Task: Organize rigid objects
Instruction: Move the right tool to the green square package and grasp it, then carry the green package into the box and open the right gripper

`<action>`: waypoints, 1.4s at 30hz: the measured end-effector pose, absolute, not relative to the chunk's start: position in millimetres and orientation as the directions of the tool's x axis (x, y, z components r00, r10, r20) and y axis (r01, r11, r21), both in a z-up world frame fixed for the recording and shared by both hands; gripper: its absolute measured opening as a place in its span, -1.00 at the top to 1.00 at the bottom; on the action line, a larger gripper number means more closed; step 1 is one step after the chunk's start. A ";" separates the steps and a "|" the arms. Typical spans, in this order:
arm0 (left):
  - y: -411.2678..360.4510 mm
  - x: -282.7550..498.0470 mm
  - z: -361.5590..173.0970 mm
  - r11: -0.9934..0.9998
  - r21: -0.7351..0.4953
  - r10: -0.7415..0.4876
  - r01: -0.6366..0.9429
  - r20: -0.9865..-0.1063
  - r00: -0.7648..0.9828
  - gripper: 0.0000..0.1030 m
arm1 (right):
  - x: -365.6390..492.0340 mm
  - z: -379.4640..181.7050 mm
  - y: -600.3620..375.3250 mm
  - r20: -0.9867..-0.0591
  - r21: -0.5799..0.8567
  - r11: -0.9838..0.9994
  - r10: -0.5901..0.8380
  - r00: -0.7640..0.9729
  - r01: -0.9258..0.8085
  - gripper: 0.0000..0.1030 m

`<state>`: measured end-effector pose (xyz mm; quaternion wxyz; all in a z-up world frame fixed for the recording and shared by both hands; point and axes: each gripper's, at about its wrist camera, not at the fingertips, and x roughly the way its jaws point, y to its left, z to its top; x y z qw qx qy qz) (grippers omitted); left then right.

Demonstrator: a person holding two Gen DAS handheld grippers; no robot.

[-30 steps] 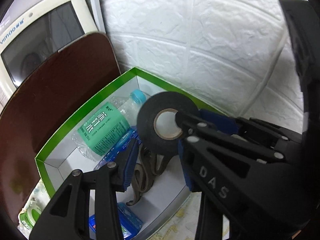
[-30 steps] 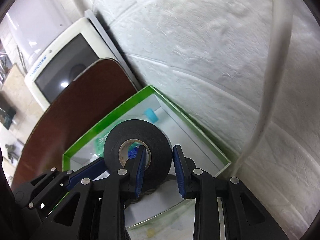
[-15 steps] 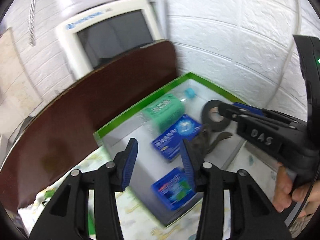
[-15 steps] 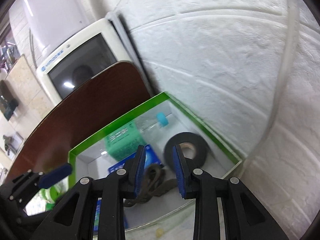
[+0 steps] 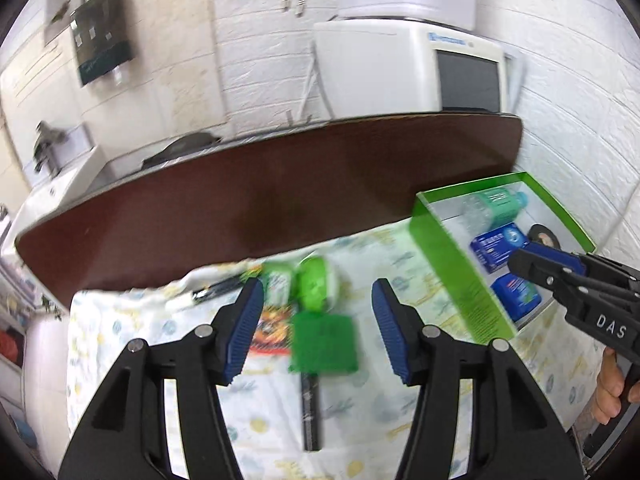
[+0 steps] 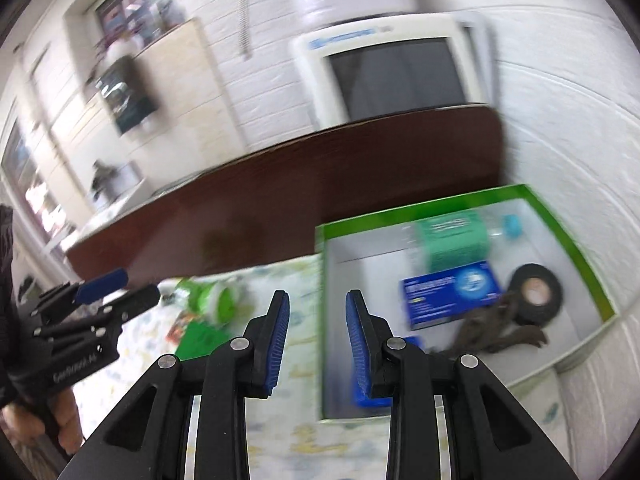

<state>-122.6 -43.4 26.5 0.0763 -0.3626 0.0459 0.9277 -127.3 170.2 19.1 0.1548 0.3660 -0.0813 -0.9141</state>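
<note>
Now the black tape roll (image 6: 536, 294) lies released inside the green box (image 6: 576, 256), right gripper (image 6: 316, 336) part-open and empty, left gripper (image 5: 318, 330) wide, empty, swung toward the loose items outside the box.

White monitor (image 5: 452, 68) behind brown tabletop (image 5: 256, 208) (patterned cloth (image 5: 256, 428) below).

Both grippers are black plastic with ribbed blue pads and silver screws: the left gripper (image 5: 318, 328); the right gripper (image 6: 317, 340), lettered "DAS", gripped by bare fingers (image 5: 610, 384).
</note>
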 end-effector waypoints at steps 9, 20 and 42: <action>-86.3 -108.0 -12.4 -0.987 -0.021 0.126 -0.162 -0.731 -0.670 -0.03 | -121.7 -12.9 91.0 -0.737 0.296 -0.892 -0.440 -0.513 0.340 0.35; -82.7 -128.9 -42.5 -0.968 -0.101 0.222 -0.228 -0.761 -0.609 -0.01 | -150.0 -62.1 66.5 -0.808 0.385 -0.894 -0.446 -0.386 0.229 0.35; -74.1 -162.0 -70.4 -0.941 -0.130 0.284 -0.312 -0.805 -0.521 0.29 | -191.2 -96.3 52.0 -0.775 0.541 -0.827 -0.562 -0.290 0.156 0.37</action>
